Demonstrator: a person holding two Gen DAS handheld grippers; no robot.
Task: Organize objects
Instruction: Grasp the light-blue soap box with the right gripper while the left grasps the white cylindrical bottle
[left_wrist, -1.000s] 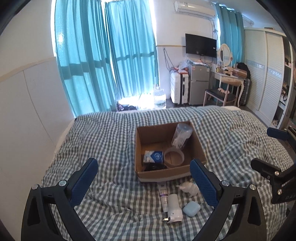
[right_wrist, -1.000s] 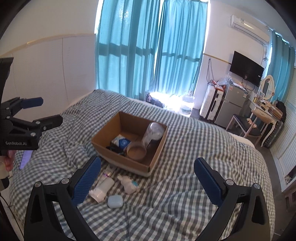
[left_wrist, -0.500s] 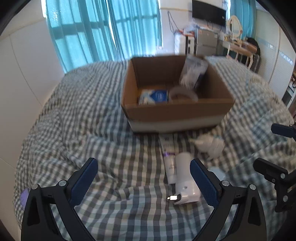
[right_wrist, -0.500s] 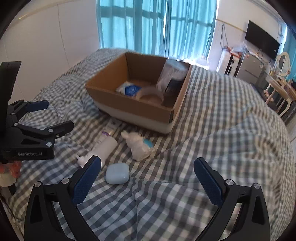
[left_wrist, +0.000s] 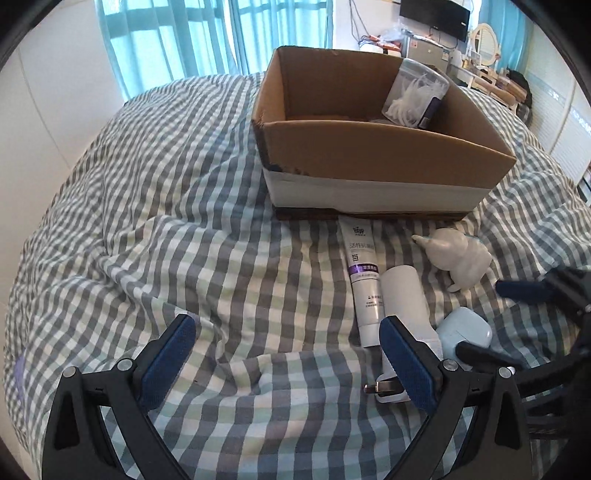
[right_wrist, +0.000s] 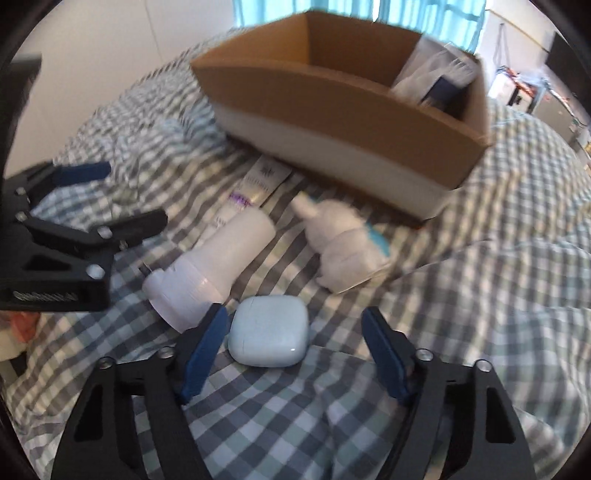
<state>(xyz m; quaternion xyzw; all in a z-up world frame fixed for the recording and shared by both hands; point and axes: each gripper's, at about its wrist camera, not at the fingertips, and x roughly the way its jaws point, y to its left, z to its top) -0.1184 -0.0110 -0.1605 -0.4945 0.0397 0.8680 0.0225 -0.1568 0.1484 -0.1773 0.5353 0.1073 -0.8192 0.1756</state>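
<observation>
Teal curtains (left_wrist: 207, 33) w/ daylight, white walls (left_wrist: 55, 81), checked bed (left_wrist: 166, 229), TV (left_wrist: 436, 14)

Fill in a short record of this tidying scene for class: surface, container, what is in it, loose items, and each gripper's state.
surface: checked bedspread
container: cardboard box, open-topped
in the box: clear bag of floss picks
loose items: toothpaste tube, white plug-in device, white figurine, pale blue case
left gripper: open, empty
right gripper: open, pale blue case between its fingers
</observation>
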